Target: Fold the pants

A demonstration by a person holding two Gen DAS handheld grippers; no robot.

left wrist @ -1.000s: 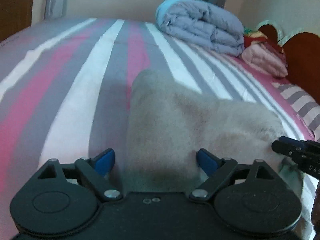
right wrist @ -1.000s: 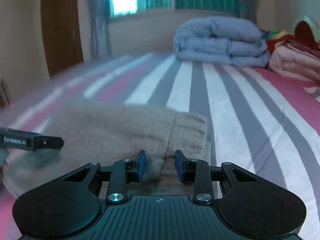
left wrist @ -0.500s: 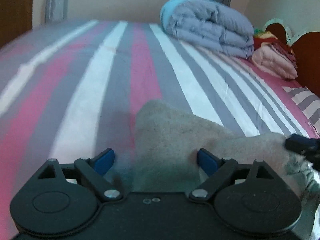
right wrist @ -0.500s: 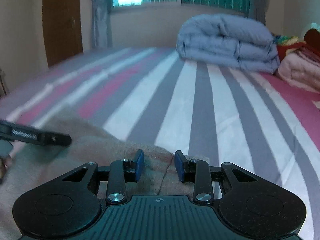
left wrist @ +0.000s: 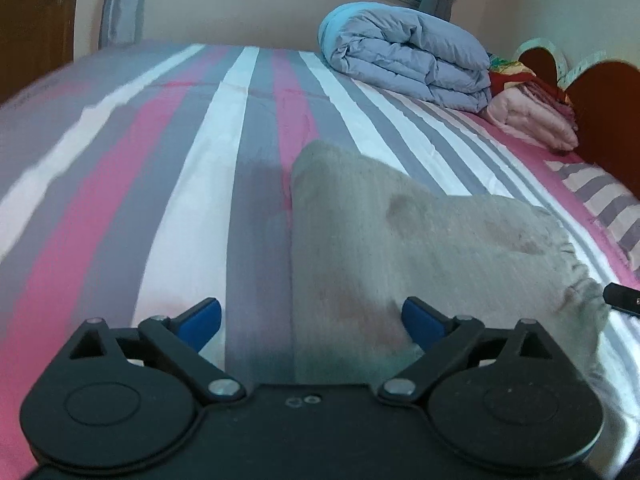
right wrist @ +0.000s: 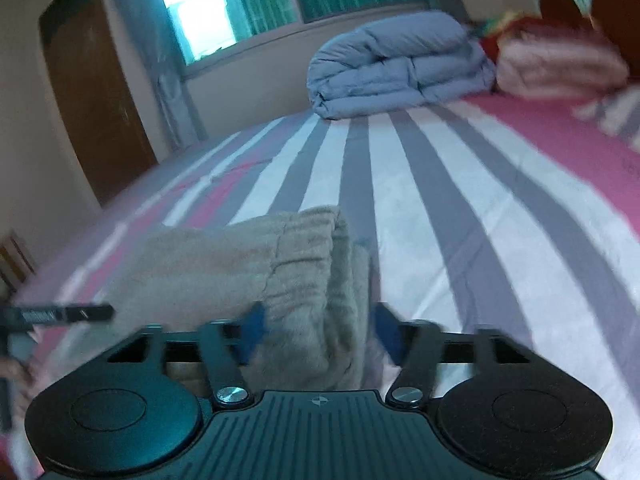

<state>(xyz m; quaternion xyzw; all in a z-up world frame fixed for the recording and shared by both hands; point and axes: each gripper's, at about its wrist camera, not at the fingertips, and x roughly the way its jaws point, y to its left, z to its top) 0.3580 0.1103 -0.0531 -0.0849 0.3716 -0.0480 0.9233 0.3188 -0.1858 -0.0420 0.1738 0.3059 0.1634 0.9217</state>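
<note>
The beige fleece pants [left wrist: 420, 248] lie folded on the striped bed [left wrist: 160, 184]. My left gripper [left wrist: 312, 320] is open, its blue pads wide apart over the near edge of the pants. In the right wrist view the pants [right wrist: 248, 264] show their gathered waistband end. My right gripper [right wrist: 320, 332] is open, and the waistband lies loose between its blue pads. The tip of the right gripper shows at the right edge of the left wrist view [left wrist: 624, 298]. The left gripper's finger shows at the left of the right wrist view [right wrist: 68, 314].
A folded grey-blue duvet [left wrist: 408, 56] and pink folded blankets [left wrist: 532, 120] sit at the head of the bed by a wooden headboard [left wrist: 600, 96]. A wooden door [right wrist: 96, 96] and a curtained window [right wrist: 248, 4] stand beyond the bed.
My right gripper has opened from a narrow gap to a wide one and let go of the waistband. Both views have shifted; the left gripper stays open.
</note>
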